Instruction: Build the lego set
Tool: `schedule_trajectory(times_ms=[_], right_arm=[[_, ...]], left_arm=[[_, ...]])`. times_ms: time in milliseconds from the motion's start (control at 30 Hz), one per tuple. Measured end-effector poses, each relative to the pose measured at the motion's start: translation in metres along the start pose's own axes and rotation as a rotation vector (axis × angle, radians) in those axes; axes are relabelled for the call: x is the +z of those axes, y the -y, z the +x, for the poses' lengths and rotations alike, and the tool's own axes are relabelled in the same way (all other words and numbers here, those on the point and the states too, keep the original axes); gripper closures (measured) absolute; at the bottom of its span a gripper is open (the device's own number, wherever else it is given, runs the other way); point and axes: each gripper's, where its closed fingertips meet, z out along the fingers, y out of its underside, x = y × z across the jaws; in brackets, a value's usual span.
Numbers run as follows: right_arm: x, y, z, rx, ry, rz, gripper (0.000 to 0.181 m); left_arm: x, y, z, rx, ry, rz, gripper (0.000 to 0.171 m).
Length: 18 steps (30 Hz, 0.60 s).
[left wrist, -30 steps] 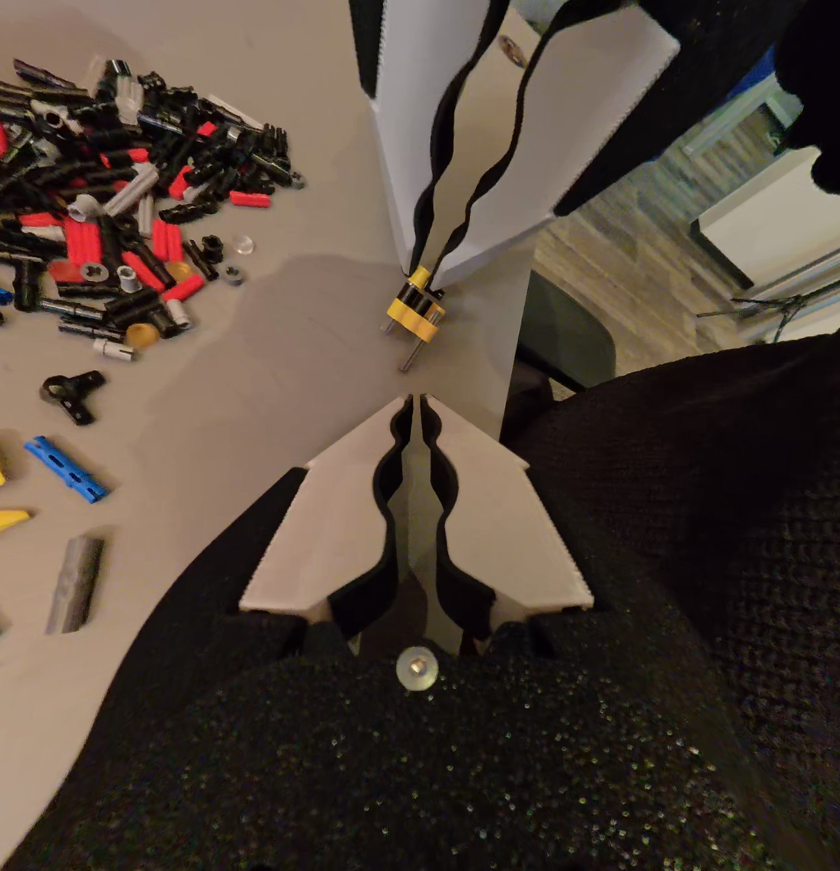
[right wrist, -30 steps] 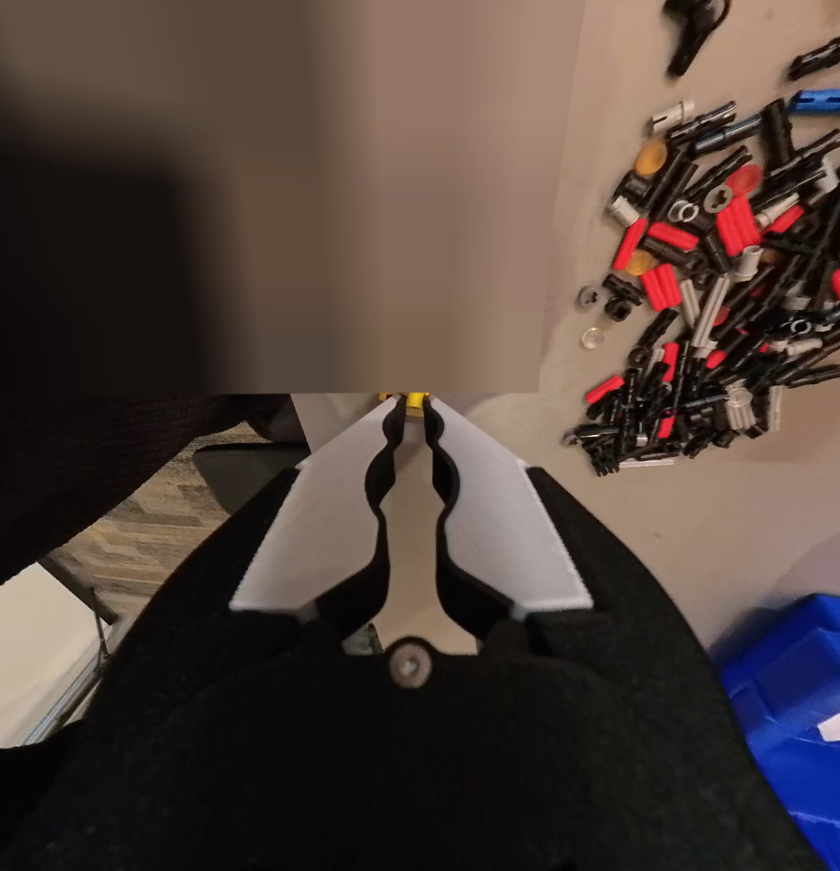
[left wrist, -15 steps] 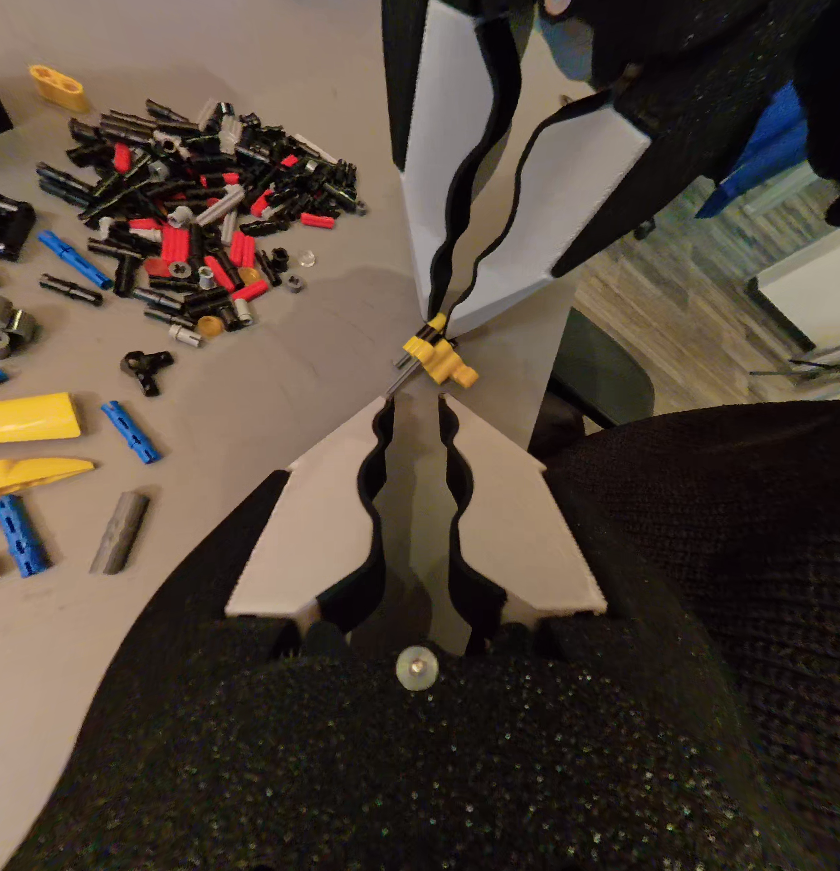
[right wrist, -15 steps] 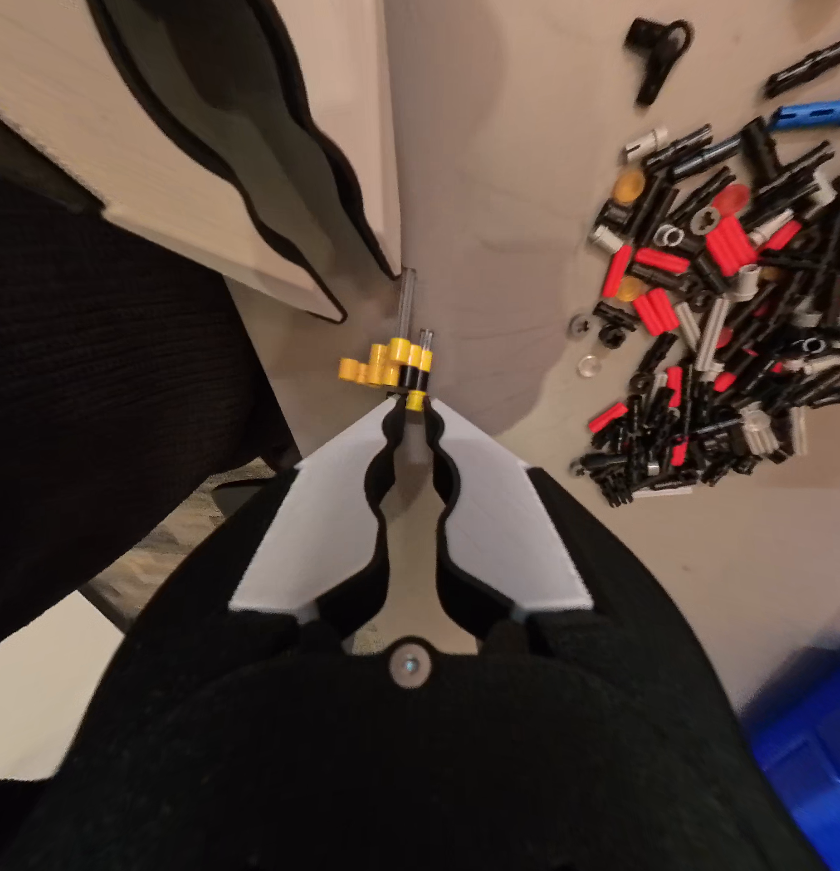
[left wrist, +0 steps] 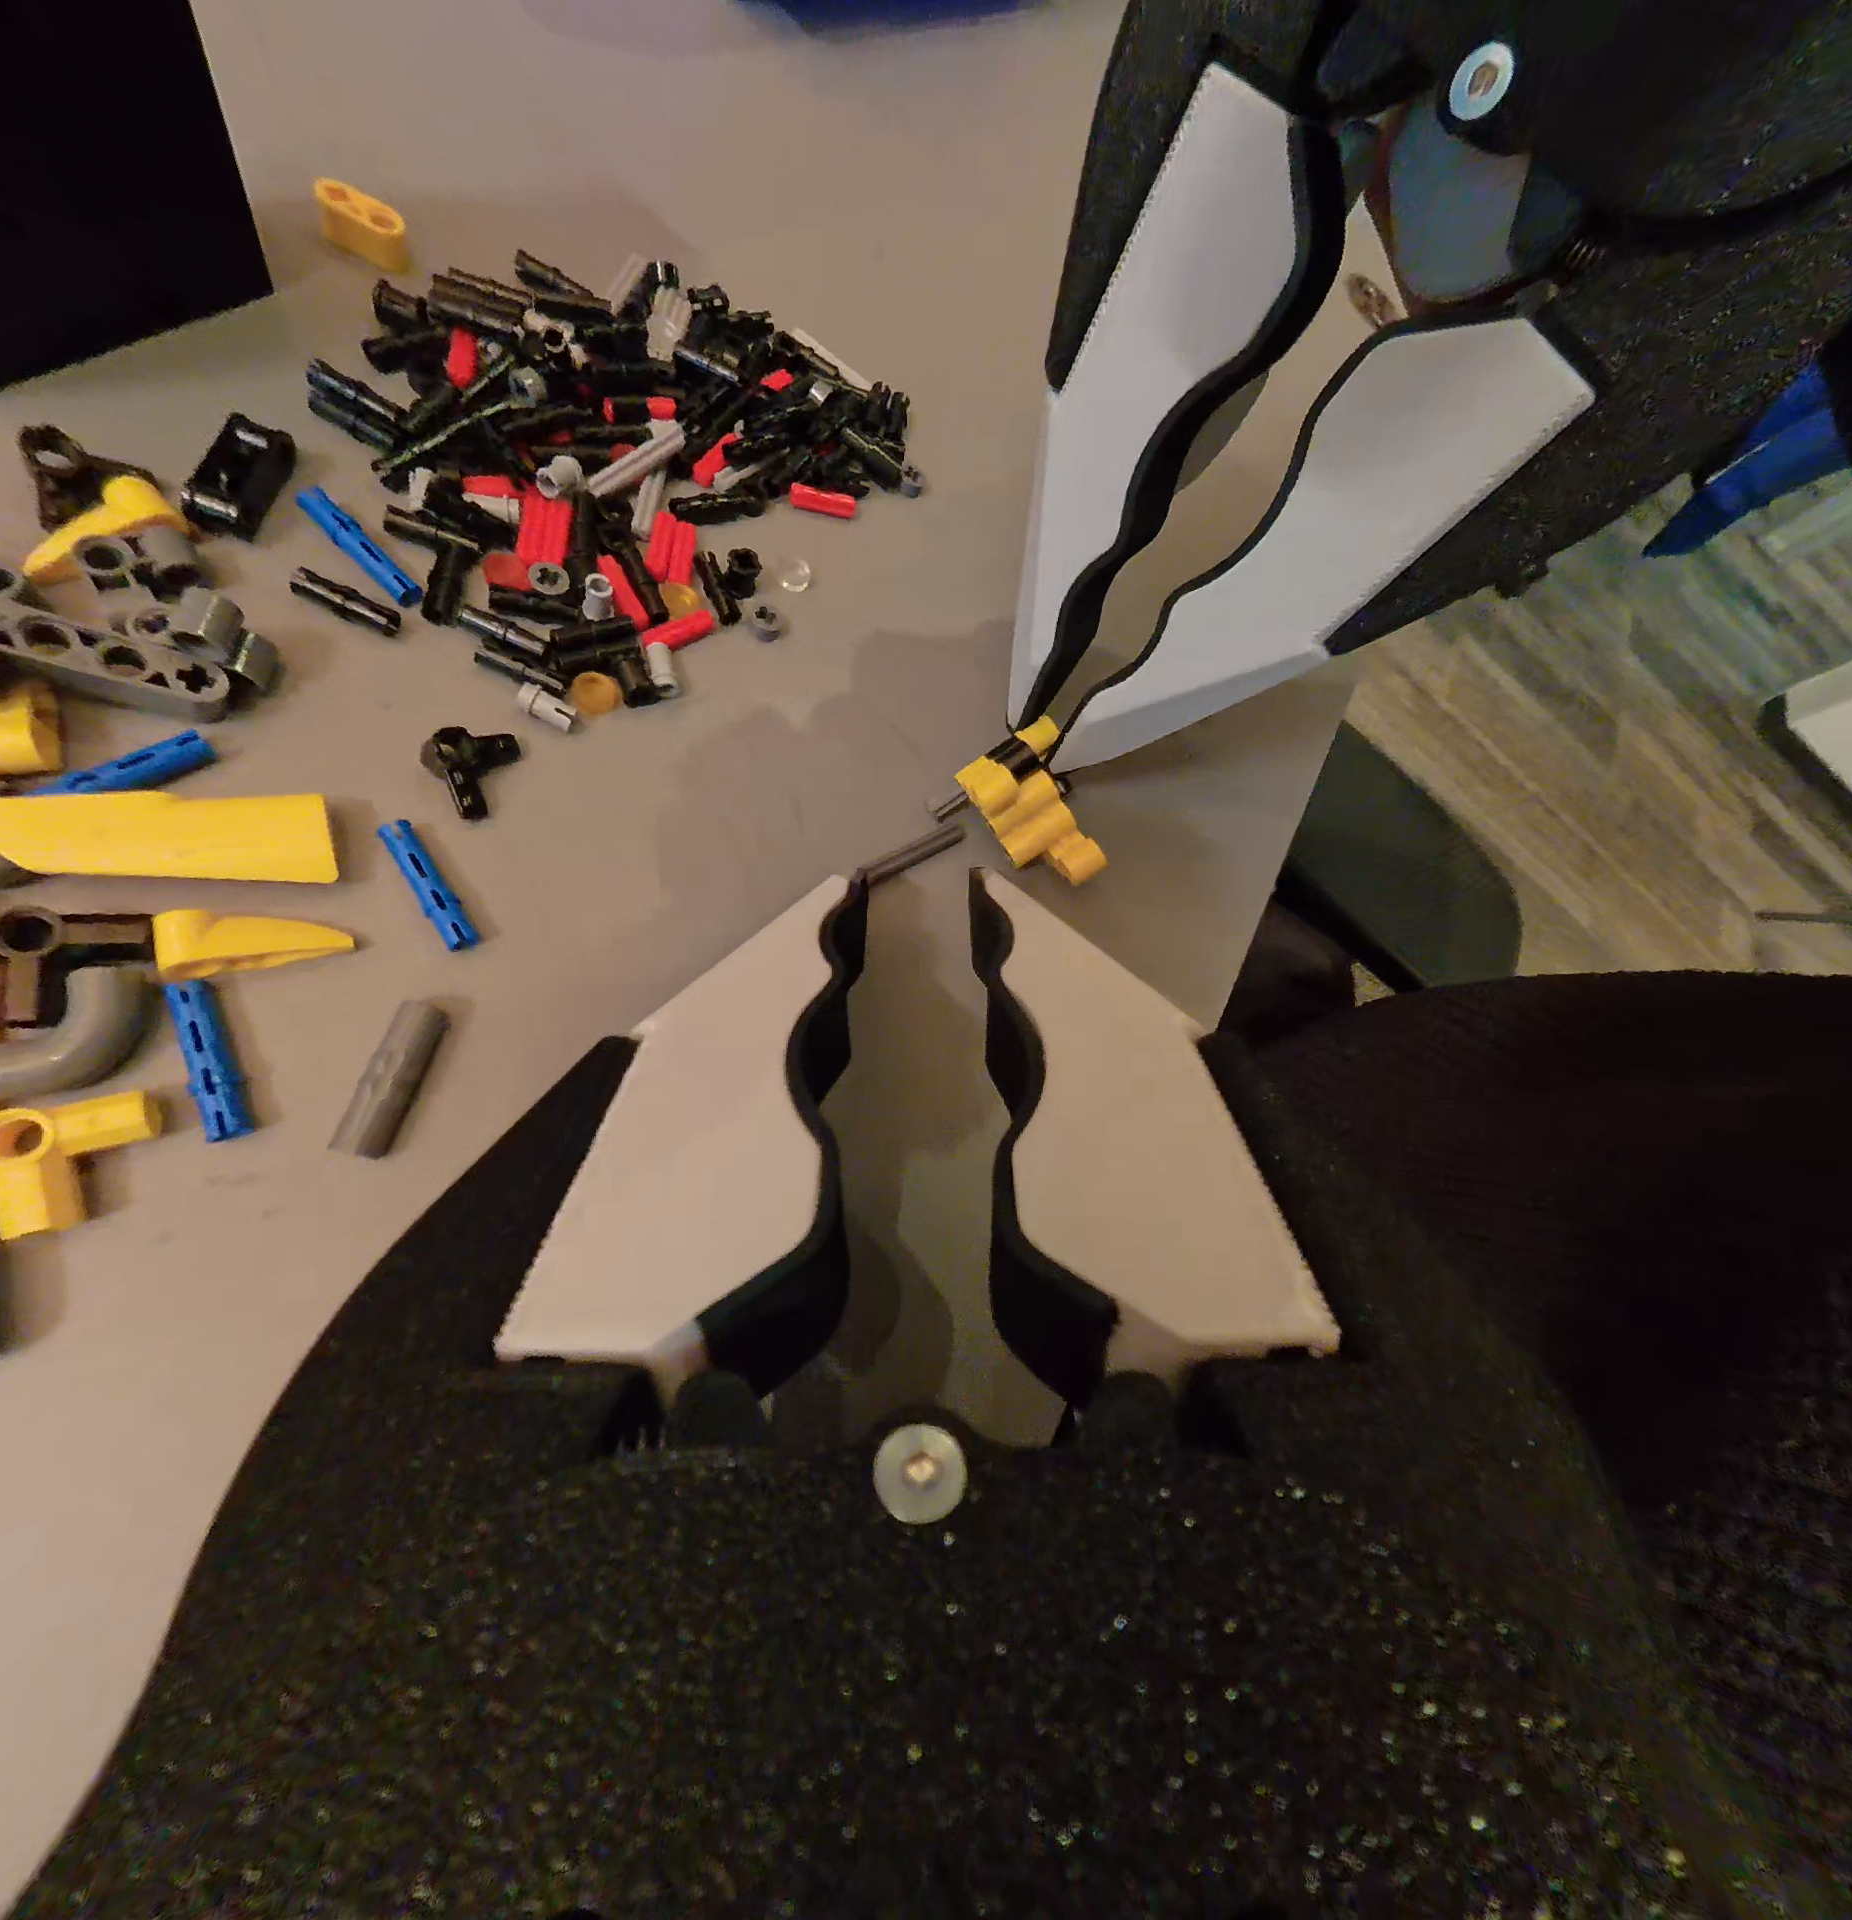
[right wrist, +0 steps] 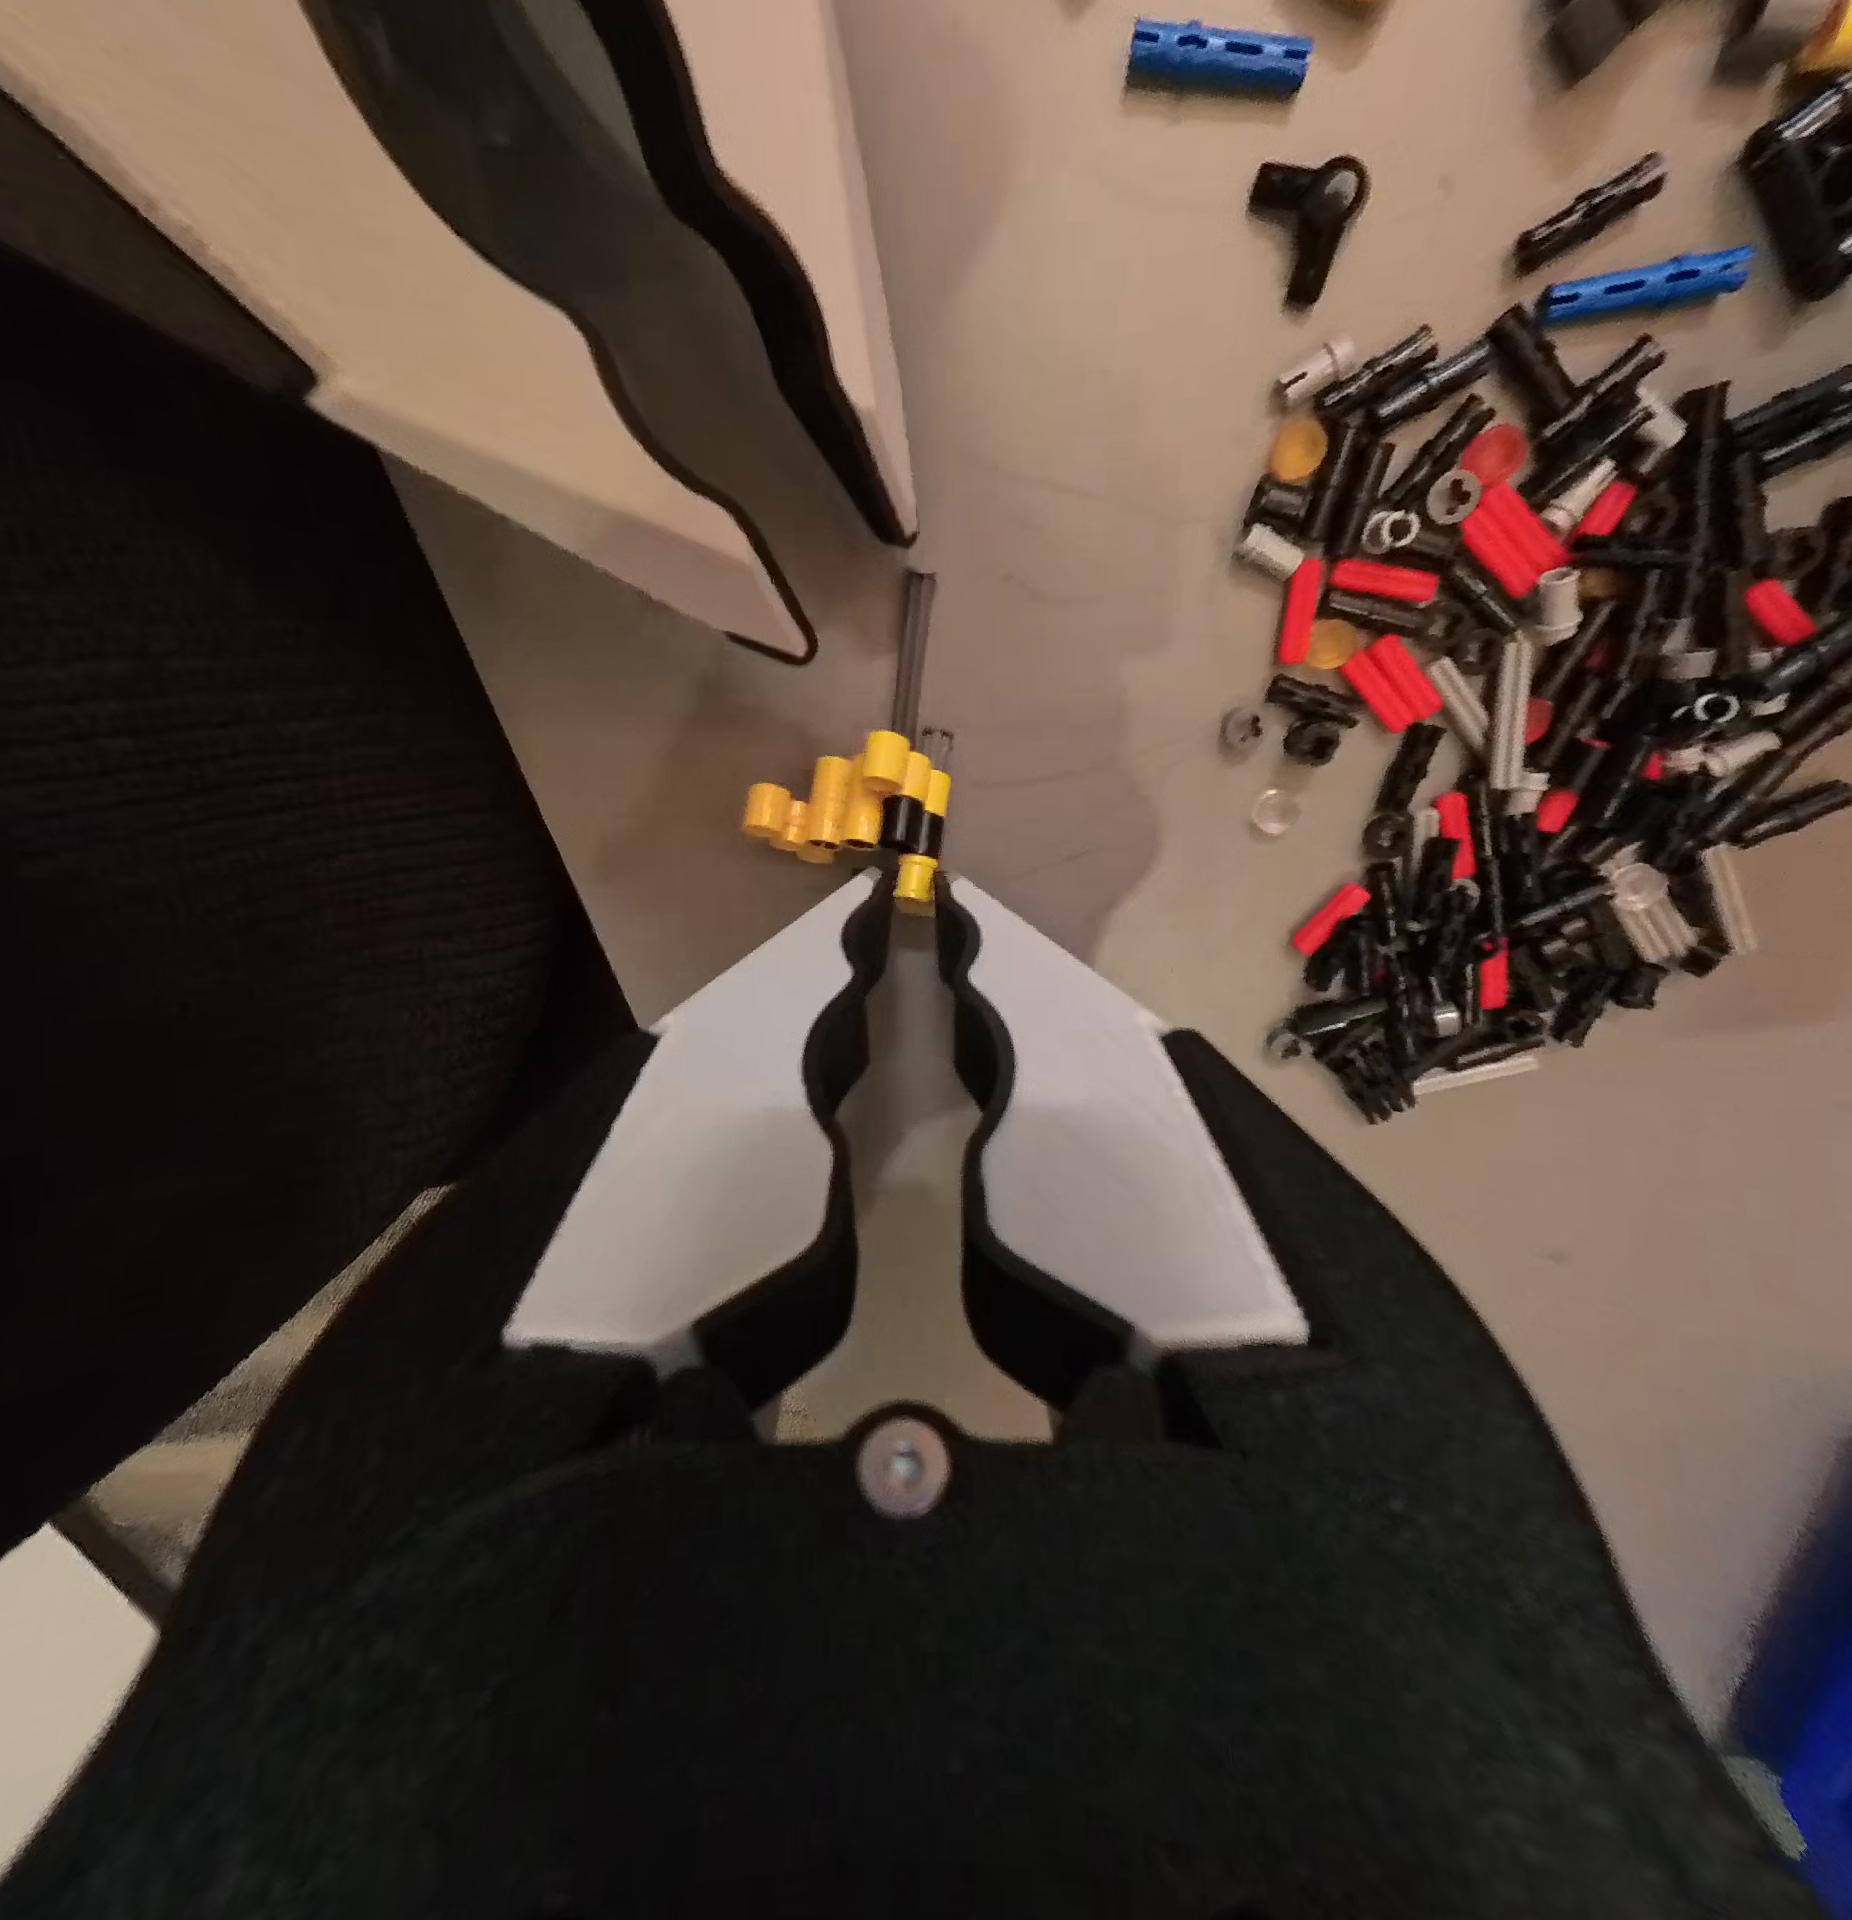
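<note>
The small yellow-and-black assembly (right wrist: 868, 810), pinched by the right tool (right wrist: 909, 891) above the tabletop (left wrist: 693, 156), could twist loose if the left tool (left wrist: 914, 883), narrowly parted, nudges its grey axle (left wrist: 914, 850).

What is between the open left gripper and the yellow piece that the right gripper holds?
Nothing visible blocks it. The left gripper is open, just short of the yellow piece pinched in the right gripper. Only the thin dark axle sticking out of the piece reaches toward the left gripper's finger; bare table lies below.
</note>
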Motion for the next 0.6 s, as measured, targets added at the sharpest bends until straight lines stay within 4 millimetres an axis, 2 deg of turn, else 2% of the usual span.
schedule_trajectory(times_ms=[133,267,467,600], right_arm=[[-0.001,-0.003,0.000,0.000,-0.013,0.038,0.173],[-0.001,-0.002,0.001,0.021,-0.005,0.125,0.173],[-0.001,-0.001,0.001,0.034,-0.035,0.224,0.173],[-0.002,-0.001,0.001,0.027,-0.065,0.277,0.173]], left_arm=[[-0.003,0.002,-0.002,0.077,0.006,-0.006,0.152],[-0.003,0.010,0.019,0.086,-0.119,0.032,0.152],[0.016,0.013,0.016,0.037,-0.080,-0.006,0.152],[0.025,0.008,0.013,0.030,-0.046,-0.047,0.153]])
